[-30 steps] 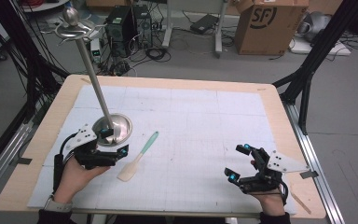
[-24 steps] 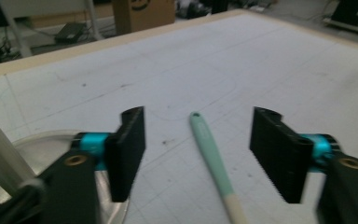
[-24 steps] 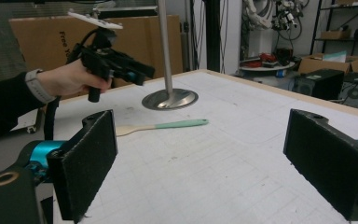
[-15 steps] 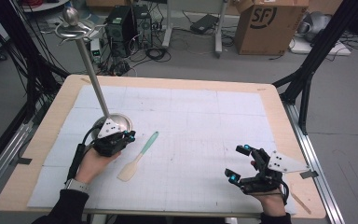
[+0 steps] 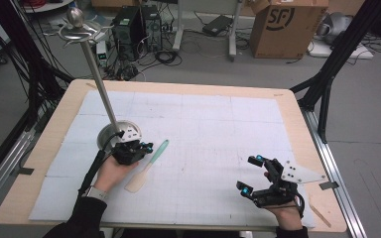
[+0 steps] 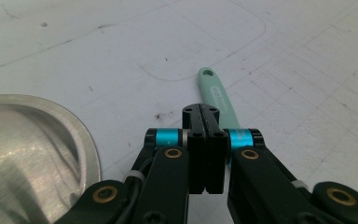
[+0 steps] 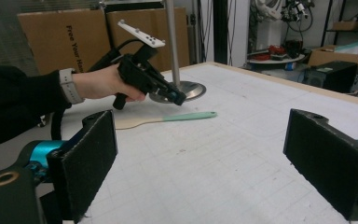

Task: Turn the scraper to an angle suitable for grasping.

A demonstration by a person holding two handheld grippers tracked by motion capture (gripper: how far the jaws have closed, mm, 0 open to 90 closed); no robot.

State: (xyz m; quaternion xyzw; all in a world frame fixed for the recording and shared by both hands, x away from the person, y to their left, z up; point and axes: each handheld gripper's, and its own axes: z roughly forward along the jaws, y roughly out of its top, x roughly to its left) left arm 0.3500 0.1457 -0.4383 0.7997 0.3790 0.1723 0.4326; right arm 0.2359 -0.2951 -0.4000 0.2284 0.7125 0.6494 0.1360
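Two handheld grippers work over a pale gridded surface (image 5: pixel 203 124) set on a wooden frame. At far left, a metal stand (image 5: pixel 96 84) rises on a tall pole from a round steel base (image 5: pixel 110 134), its top ringed with hooks. Just right of that base, the left gripper (image 5: pixel 146 148) sits low over the mat with its jaws clenched flat together and nothing between them; the jaws have just been closing. In the left gripper view the sealed jaw tips (image 6: pixel 206 119) hover just above the mint-green handle of a spatula (image 6: pixel 216 95), and whether they touch it cannot be told; the steel base (image 6: pixel 32 154) lies close at the left. The spatula (image 5: pixel 148 166) lies flat on the mat right beside that gripper, its green handle pointing up and away from the person, its cream blade nearest the person's left hand (image 5: pixel 111 171). Well apart at the right, the right gripper (image 5: pixel 250 174) rests near the front edge, released, its padded jaws spread wide on empty air. Beyond the surface stand cardboard boxes (image 5: pixel 285 27) and tangled cables.
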